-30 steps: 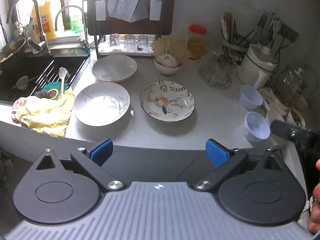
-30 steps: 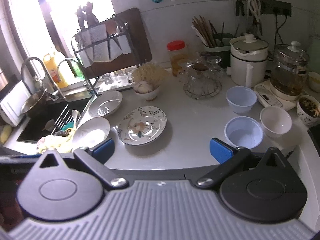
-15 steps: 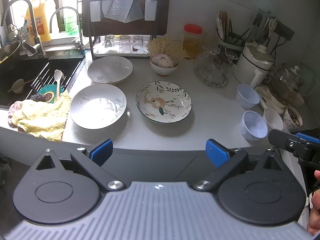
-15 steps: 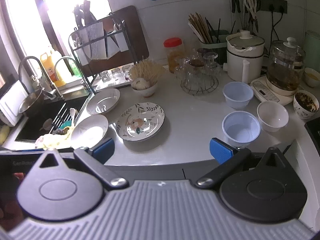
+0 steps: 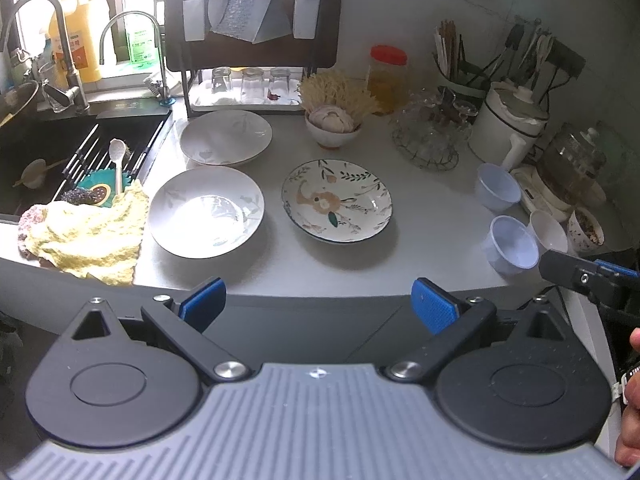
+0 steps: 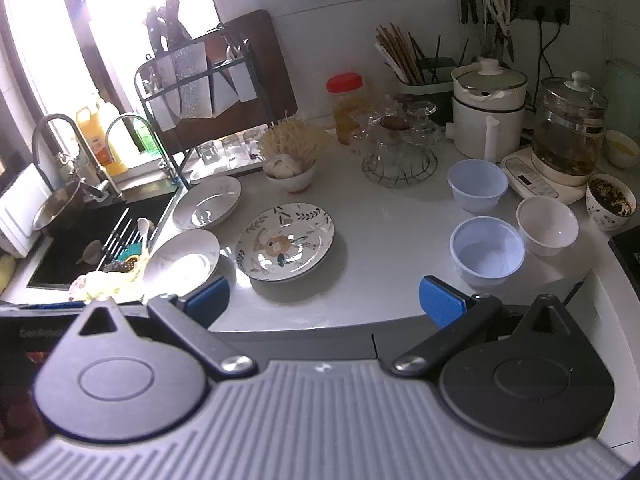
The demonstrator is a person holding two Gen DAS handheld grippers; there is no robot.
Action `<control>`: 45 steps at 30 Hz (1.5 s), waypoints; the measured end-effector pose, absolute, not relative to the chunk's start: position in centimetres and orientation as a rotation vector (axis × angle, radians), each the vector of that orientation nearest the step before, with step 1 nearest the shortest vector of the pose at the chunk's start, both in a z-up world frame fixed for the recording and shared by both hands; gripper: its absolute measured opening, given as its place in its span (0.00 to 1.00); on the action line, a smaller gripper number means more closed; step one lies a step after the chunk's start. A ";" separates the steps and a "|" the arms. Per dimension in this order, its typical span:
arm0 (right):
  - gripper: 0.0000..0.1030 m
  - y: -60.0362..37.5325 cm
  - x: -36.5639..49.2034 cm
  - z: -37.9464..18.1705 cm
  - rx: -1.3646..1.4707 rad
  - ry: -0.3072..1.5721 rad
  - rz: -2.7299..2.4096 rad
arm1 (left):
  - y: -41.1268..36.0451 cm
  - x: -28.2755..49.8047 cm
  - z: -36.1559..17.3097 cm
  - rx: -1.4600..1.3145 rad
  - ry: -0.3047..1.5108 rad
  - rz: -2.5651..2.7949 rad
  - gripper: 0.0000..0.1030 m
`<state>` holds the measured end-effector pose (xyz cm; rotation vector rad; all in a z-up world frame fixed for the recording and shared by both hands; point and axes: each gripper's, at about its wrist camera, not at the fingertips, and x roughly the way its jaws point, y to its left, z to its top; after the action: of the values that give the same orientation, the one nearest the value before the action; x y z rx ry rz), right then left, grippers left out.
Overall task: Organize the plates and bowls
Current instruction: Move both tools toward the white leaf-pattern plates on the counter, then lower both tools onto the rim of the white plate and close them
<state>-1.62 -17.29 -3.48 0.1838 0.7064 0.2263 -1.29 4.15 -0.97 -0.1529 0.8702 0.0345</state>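
Observation:
Three plates lie on the grey counter: a floral plate (image 5: 337, 201) (image 6: 285, 242) in the middle, a white plate (image 5: 206, 211) (image 6: 182, 261) near the front left, and another white plate (image 5: 226, 137) (image 6: 207, 207) behind it. On the right stand two pale blue bowls, one near (image 5: 512, 243) (image 6: 486, 250) and one far (image 5: 498, 186) (image 6: 477, 185), plus a white bowl (image 5: 549, 230) (image 6: 547, 225). My left gripper (image 5: 319, 307) and right gripper (image 6: 325, 302) both hover open and empty off the counter's front edge.
A sink (image 5: 60, 148) with a yellow cloth (image 5: 86, 236) on its edge lies left. A dish rack (image 5: 248, 40), a garlic bowl (image 5: 333, 125), a glass stand (image 5: 426, 136), a white pot (image 6: 486, 106) and a glass kettle (image 6: 570, 130) line the back. A hand (image 5: 630, 392) shows at the right.
Both grippers have drawn back and up a little, so the counter looks slightly farther away. Nothing on the counter has moved.

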 end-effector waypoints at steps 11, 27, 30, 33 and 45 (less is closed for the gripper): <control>1.00 -16.5 -1.4 -3.3 0.170 0.713 0.218 | 4.6 0.5 -1.0 -0.172 0.890 -0.015 0.98; 1.00 -11.1 -0.4 -3.5 0.199 0.700 0.172 | 11.8 3.0 -2.0 -0.214 0.907 -0.087 0.98; 1.00 -10.1 -0.1 -3.4 0.216 0.680 0.163 | 14.2 3.5 -2.2 -0.244 0.899 -0.081 0.98; 1.00 -9.7 -0.1 -3.3 0.237 0.651 0.150 | 16.0 3.7 -2.4 -0.252 0.890 -0.067 0.98; 0.99 -7.8 2.5 -4.7 0.267 0.658 0.205 | 19.9 5.3 -5.8 -0.269 0.887 0.000 0.98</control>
<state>2.50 -7.78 -4.67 0.2667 0.6583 0.2048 5.32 19.92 -5.76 -0.2694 0.8873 0.0004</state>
